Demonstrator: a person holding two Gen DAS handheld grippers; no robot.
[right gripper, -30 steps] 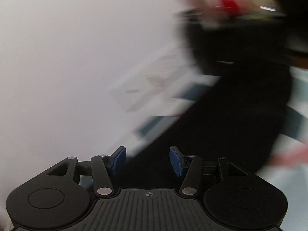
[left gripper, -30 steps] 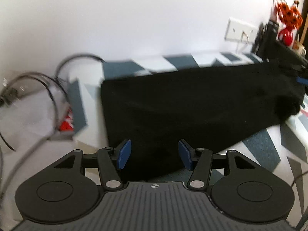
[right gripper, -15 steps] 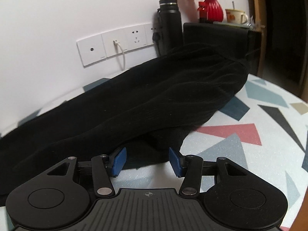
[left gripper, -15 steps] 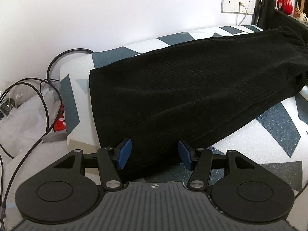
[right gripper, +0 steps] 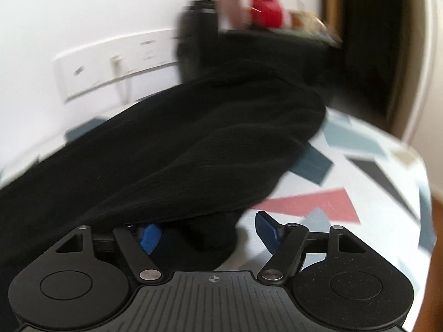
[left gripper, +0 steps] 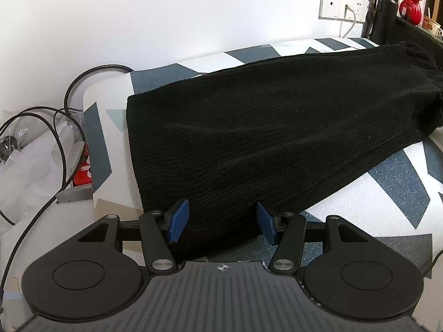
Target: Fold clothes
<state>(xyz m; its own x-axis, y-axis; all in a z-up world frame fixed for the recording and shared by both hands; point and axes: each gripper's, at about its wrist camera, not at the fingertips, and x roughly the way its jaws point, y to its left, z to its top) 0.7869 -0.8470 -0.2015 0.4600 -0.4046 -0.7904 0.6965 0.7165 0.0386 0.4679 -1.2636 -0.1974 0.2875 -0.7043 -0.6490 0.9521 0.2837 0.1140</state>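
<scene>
A black ribbed garment (left gripper: 277,127) lies stretched out across a white table cover with grey and red shapes (left gripper: 387,193). My left gripper (left gripper: 223,222) sits at its near left corner, jaws apart, the cloth running between the blue pads (left gripper: 180,220) without being pinched. In the blurred right wrist view the garment's bunched other end (right gripper: 193,152) fills the middle. My right gripper (right gripper: 209,233) is low over it and its jaws are opening. A dark fold lies between them, and cloth partly covers the left pad (right gripper: 151,238).
Wall sockets (left gripper: 343,5), a black flask (left gripper: 384,8) and a red vase with orange flowers (left gripper: 412,2) stand at the far right end. Black cables (left gripper: 61,144) and clear plastic lie off the table's left edge. The cover's right edge (right gripper: 415,182) drops off near a doorway.
The right gripper has swung from the wall down onto the garment's bunched end, and its jaws have spread wider. The left gripper has hardly shifted at the corner.
</scene>
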